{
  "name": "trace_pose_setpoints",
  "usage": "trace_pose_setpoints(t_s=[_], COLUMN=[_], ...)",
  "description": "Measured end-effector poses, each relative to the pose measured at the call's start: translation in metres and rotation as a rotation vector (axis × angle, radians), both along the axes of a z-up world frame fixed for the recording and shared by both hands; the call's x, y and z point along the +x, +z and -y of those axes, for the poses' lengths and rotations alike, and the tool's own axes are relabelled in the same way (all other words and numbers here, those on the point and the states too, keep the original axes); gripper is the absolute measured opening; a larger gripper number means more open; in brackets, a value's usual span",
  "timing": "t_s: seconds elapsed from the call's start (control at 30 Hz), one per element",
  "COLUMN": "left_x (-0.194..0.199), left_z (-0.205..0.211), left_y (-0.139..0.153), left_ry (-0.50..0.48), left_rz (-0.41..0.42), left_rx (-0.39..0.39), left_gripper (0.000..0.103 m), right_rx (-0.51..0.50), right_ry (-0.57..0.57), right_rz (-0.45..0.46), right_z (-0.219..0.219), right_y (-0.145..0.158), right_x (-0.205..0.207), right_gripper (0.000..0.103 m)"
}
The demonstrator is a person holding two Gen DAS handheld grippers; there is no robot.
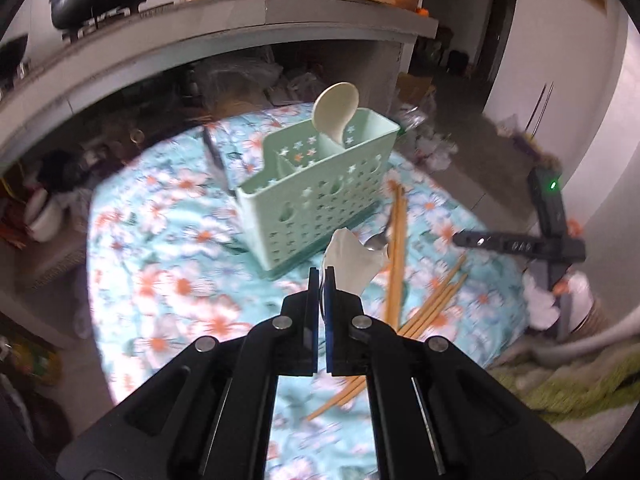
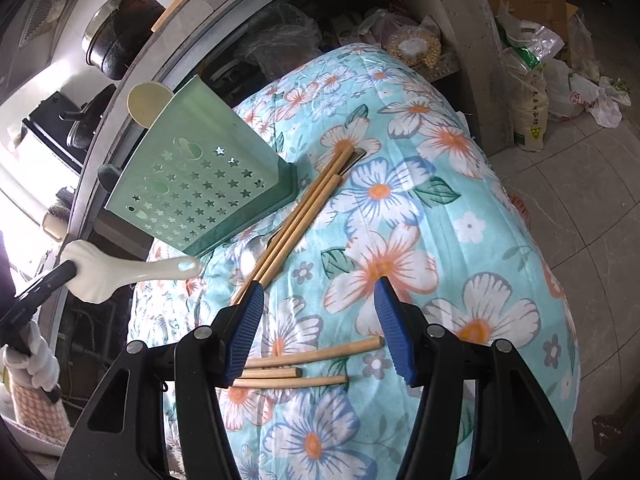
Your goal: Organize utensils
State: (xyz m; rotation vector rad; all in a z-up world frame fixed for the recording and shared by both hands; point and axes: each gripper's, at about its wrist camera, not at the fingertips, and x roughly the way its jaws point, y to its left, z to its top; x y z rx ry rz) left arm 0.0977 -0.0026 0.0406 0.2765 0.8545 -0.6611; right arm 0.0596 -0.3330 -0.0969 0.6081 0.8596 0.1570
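My left gripper point(image 1: 322, 271) is shut on a white ceramic spoon point(image 1: 350, 264), held in the air above the floral cloth; the right wrist view shows that spoon point(image 2: 108, 272) at the far left, handle pointing right. A mint green perforated caddy point(image 1: 320, 188) point(image 2: 188, 172) stands on the cloth with a cream paddle point(image 1: 336, 108) upright in its far compartment. Wooden chopsticks point(image 1: 396, 232) point(image 2: 304, 208) and a metal spoon point(image 1: 376, 243) point(image 2: 250, 256) lie beside the caddy. My right gripper point(image 2: 320, 328) hovers open over the cloth with nothing between its fingers; more chopsticks point(image 2: 308, 360) lie below it.
The floral cloth point(image 2: 440, 240) covers a round table. Behind it runs a grey counter point(image 1: 240, 28) with pots and bottles, clutter stored beneath. A black stand with a green light point(image 1: 552, 220) is at the right. Bags point(image 2: 532, 80) sit on the tiled floor.
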Motion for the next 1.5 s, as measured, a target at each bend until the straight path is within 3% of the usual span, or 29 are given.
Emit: trace_pose_setpoints(t_s=[0.17,0.53,0.67,1.07,1.5], left_x=[0.006,0.023,0.021,0.013,0.017], left_z=[0.005,0.023,0.030,0.024,0.049], left_y=[-0.011,-0.020,-0.017,-0.004,-0.016], left_ry=[0.015,-0.026,-0.042,-0.113,-0.205], left_rz=[0.031,0.025,0.050,0.162,0.171], left_rx=[0.163,0.161,0.196,0.479,0.511], left_gripper=[0.001,0.002,0.002,0.002,0.002], right_rx=[-0.007,-0.016,-0.019,-0.027,-0.016], right_ry=[0.005,-0.026,-0.025,-0.012,-0.047], right_rz=[0.008,0.014,0.014,0.011,0.007], right_z=[-0.003,0.004,0.003,-0.001,0.004], right_y=[0.004,0.008,0.008,0.009,0.006], right_x=[-0.001,-0.009,-0.009,-0.007,-0.014], right_gripper=[0.056,0.056,0.056,0.056,0.056])
